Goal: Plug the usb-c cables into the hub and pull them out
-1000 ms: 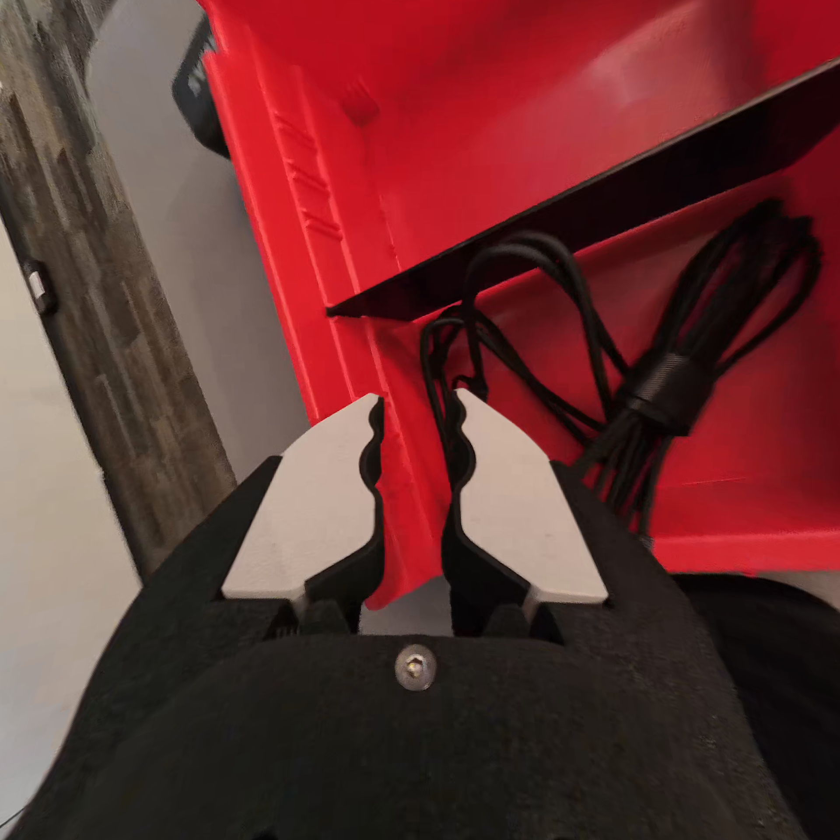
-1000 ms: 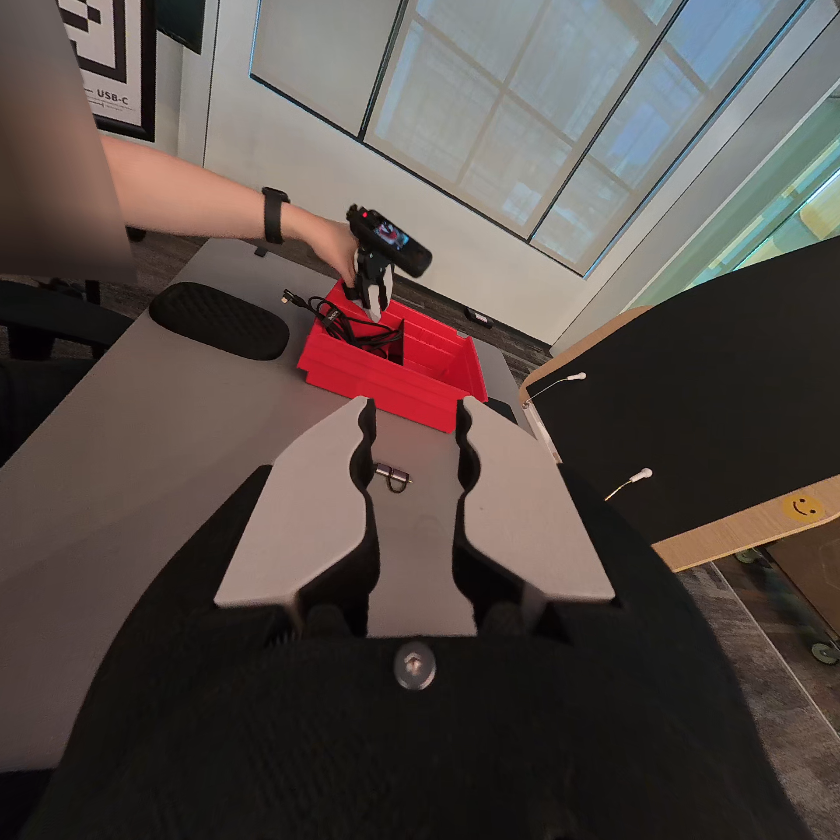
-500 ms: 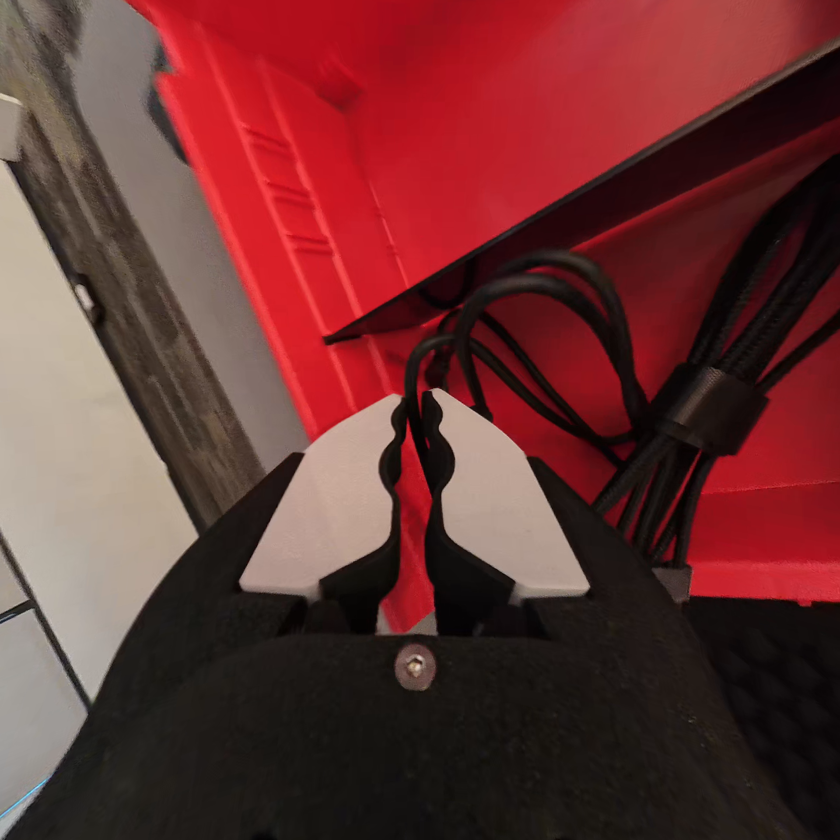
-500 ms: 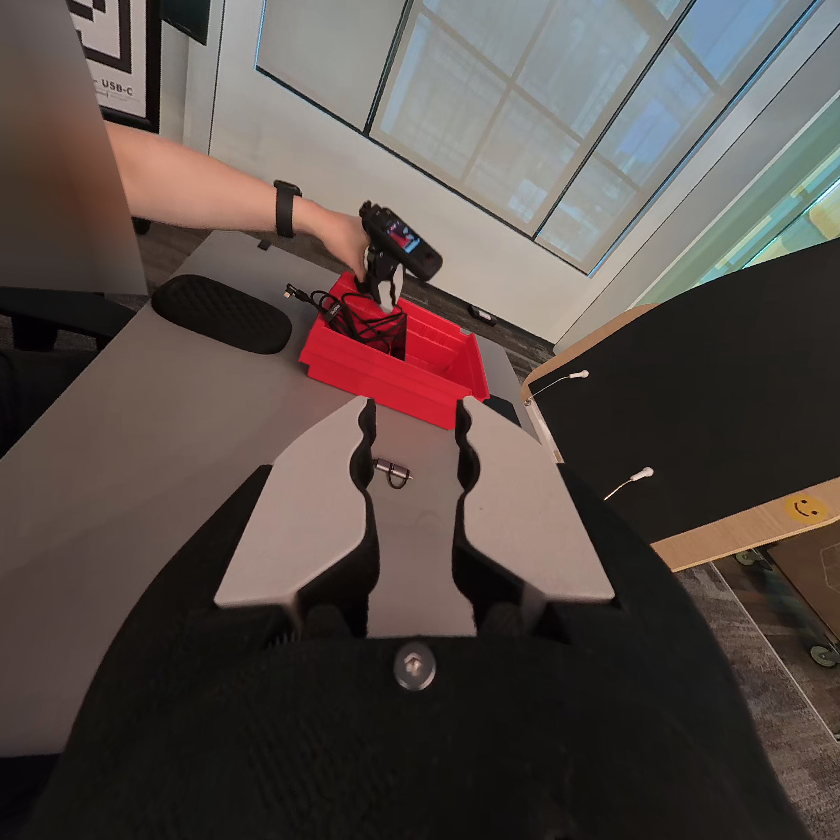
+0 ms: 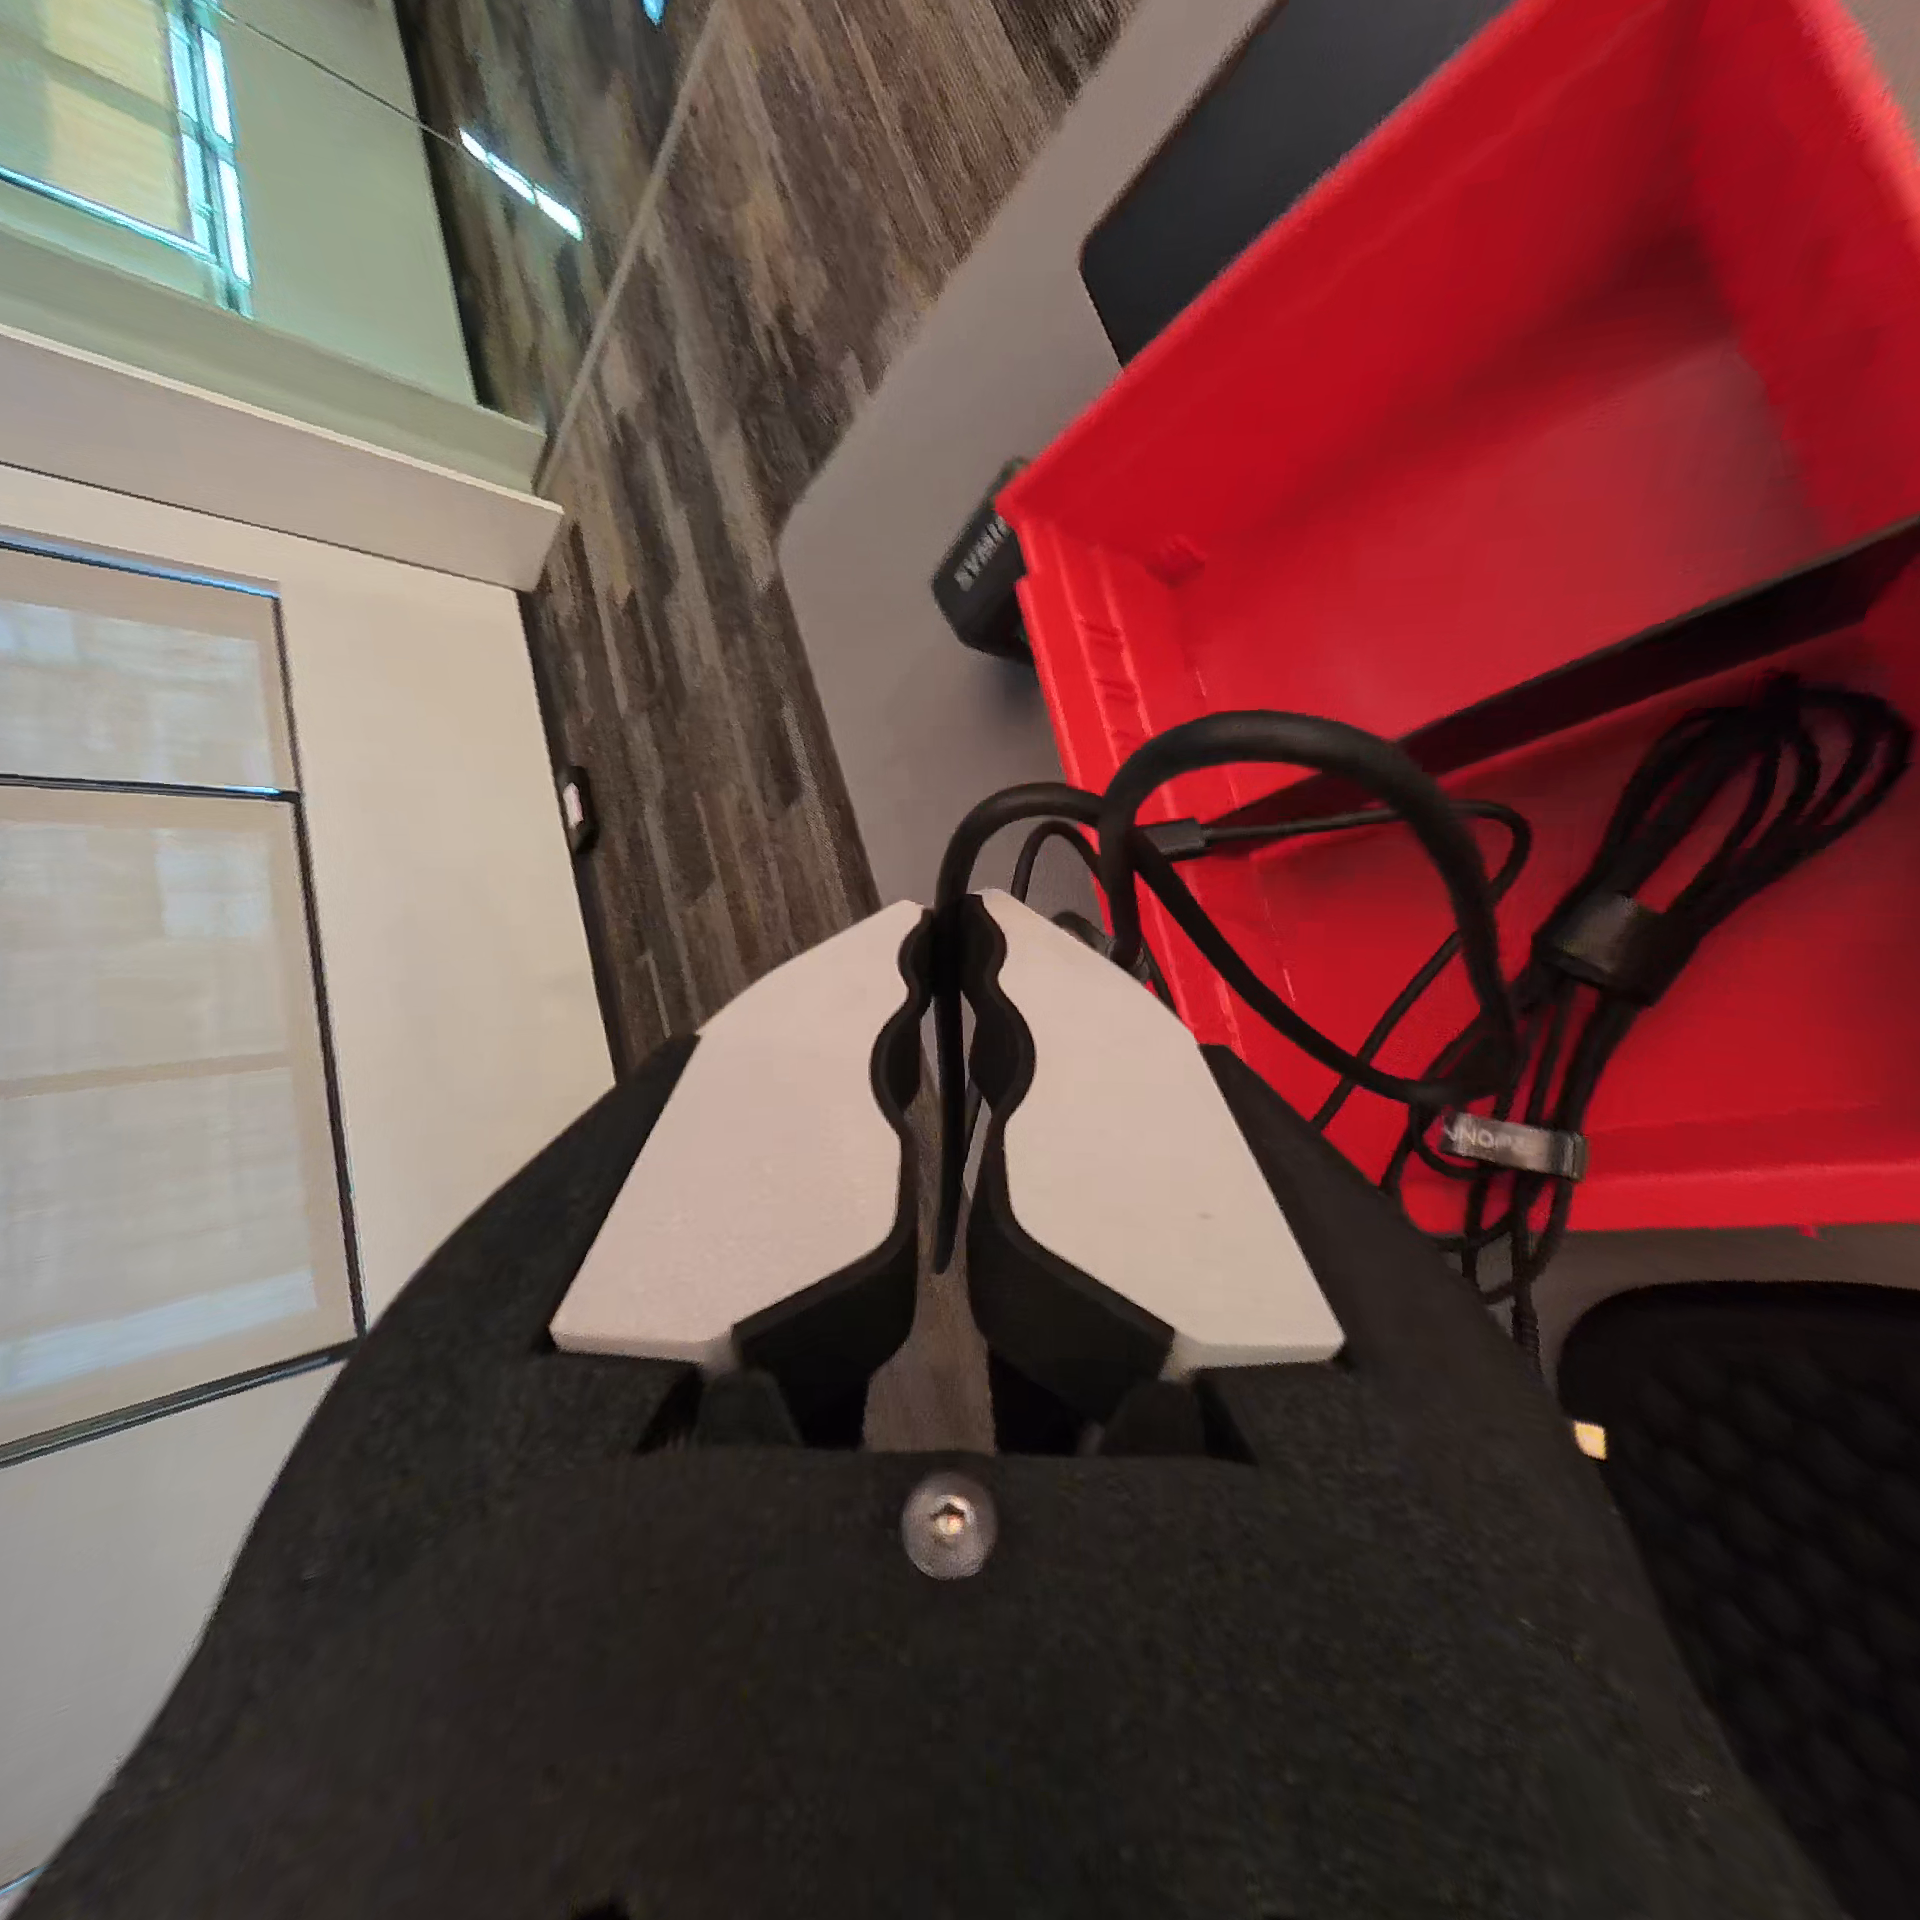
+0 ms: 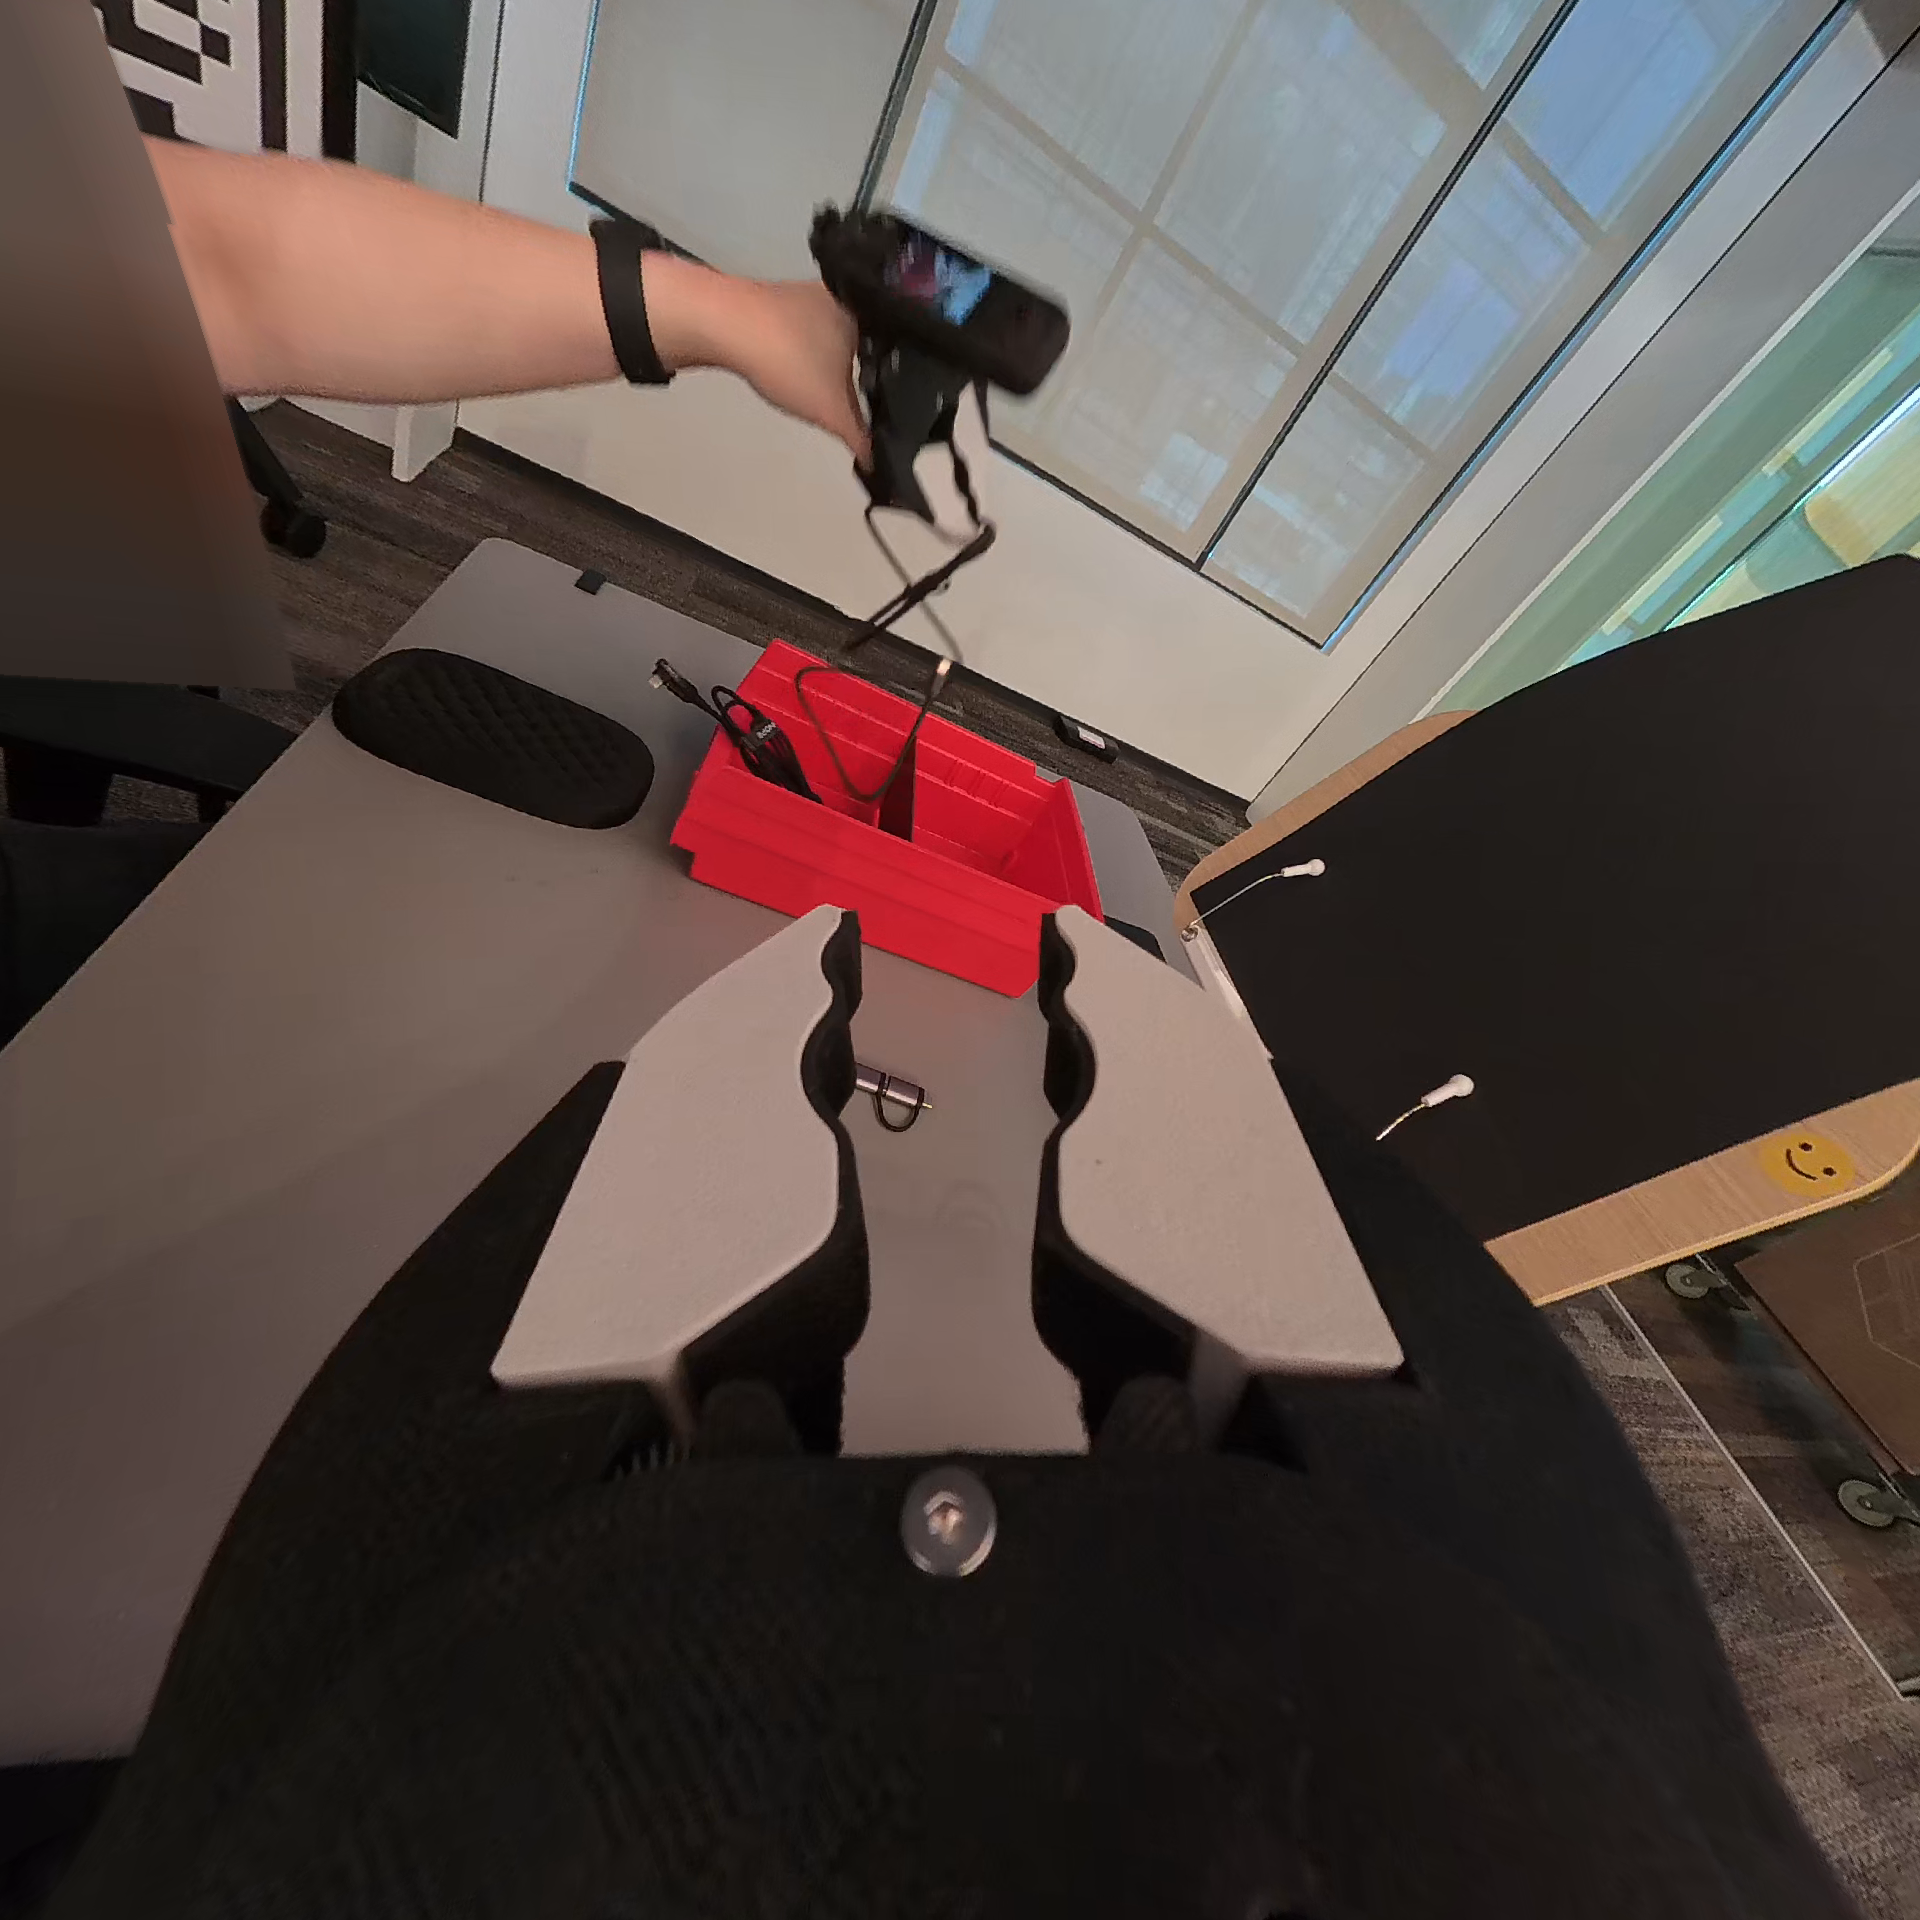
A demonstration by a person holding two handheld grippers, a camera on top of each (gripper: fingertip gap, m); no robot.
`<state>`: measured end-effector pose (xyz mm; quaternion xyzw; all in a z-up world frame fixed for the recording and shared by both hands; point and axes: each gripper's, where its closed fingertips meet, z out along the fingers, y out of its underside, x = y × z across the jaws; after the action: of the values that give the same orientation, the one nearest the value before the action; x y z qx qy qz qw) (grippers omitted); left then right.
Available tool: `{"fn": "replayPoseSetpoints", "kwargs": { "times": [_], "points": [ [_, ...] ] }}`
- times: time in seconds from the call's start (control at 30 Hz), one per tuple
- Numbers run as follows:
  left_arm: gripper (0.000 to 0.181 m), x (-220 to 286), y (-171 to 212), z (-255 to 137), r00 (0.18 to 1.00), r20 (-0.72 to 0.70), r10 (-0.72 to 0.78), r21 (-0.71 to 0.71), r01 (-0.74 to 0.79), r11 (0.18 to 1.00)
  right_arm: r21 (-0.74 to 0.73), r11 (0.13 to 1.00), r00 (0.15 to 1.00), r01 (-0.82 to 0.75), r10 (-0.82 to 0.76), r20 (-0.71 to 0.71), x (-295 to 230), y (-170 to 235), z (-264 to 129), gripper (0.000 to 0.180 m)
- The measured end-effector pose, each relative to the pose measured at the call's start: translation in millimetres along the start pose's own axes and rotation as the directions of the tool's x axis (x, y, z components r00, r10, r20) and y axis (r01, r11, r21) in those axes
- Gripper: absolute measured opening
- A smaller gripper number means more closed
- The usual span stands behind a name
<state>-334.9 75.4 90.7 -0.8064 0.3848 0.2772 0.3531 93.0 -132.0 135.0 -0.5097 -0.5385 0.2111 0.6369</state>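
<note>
My left gripper [image 5: 951, 914] is shut on a thin black USB-C cable [image 5: 1257, 720] and holds it raised above the red bin [image 5: 1455, 468]. The cable loops back down into the bin's near compartment. A second, strapped cable bundle [image 5: 1600, 935] lies there. In the right wrist view the left gripper [image 6: 914, 499] is high above the bin [image 6: 883, 883], with the cable [image 6: 920, 727] dangling from it. My right gripper [image 6: 945, 925] is open and empty, low over the grey table. The small grey hub [image 6: 883, 1091] lies on the table between its fingers, untouched.
A black divider [image 5: 1558, 665] splits the bin. A black padded rest [image 6: 488, 738] lies left of the bin. A small black device [image 5: 971, 582] sits against the bin's far side. A black panel on a wooden table [image 6: 1558, 883] stands to the right. There is about 50 cm between the tips of the two grippers.
My left gripper closed on the cable inside the bin, then lifted it well above the bin. The right gripper has hardly moved and stays open.
</note>
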Motion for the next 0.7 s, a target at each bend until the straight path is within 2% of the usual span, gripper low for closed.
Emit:
{"fn": "replayPoseSetpoints", "kwargs": {
  "times": [0.17,0.3,0.4,0.5,0.6,0.67,0.7],
  "points": [
    [0.003,-23,-39,-47,0.998,0.027,-0.065,0.173,0.059,0.983,0.026,0.999,1.000,-0.025,0.025,-0.007,3,-1,12,0.033],
    [0.004,-12,-83,-105,0.983,-0.132,-0.127,0.390,0.169,0.905,0.080,0.994,0.995,-0.078,0.083,-0.060,14,-4,38,0.033],
    [0.004,26,-112,-145,0.935,-0.344,-0.088,0.478,0.255,0.840,0.073,0.993,0.994,-0.091,0.096,-0.056,8,-1,69,0.033],
    [0.003,74,-131,-169,0.899,-0.437,0.028,0.526,0.231,0.819,-0.010,0.999,0.999,-0.033,0.034,0.040,-21,7,95,0.033],
    [0.004,136,-136,-179,0.846,-0.509,0.161,0.561,0.185,0.807,-0.136,0.990,0.997,0.041,-0.032,0.070,-34,26,108,0.034],
    [0.004,177,-133,-177,0.811,-0.550,0.197,0.563,0.187,0.805,-0.168,0.985,0.997,-0.028,0.039,0.063,-34,35,116,0.034],
    [0.003,191,-132,-173,0.818,-0.541,0.196,0.570,0.186,0.801,-0.179,0.978,0.987,-0.108,0.127,0.100,-39,38,120,0.034]
  ]
}}
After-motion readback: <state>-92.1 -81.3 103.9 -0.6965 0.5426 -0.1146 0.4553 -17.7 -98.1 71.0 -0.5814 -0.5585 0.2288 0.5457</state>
